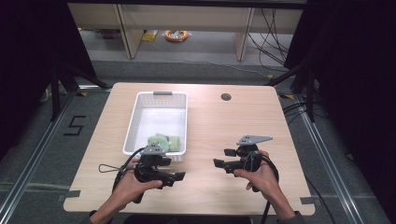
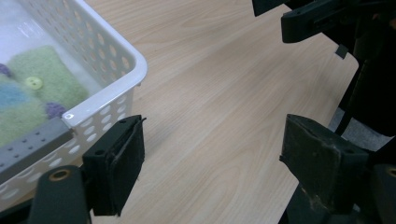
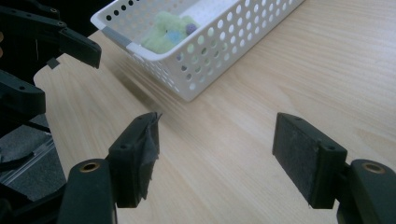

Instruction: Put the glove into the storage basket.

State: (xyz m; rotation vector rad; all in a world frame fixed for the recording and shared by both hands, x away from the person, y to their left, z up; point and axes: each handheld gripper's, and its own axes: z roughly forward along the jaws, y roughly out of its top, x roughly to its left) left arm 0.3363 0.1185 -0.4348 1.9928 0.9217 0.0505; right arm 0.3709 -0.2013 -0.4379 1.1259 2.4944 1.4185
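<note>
While both claws gape empty, the basket (image 1: 133, 122) wall half hides the felt toy (image 1: 163, 141).

We note a matt wood-grain table (image 1: 219, 135), a glossy perforated white plastic basket (image 1: 132, 126), a fuzzy green felt cloth (image 2: 42, 88), and rough matt black pads (image 3: 299, 149).

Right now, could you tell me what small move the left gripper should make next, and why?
Probably lift the left gripper over the white basket's near rim towards the green felt piece: its jaws stand open and empty over bare table, just beside that rim.
</note>
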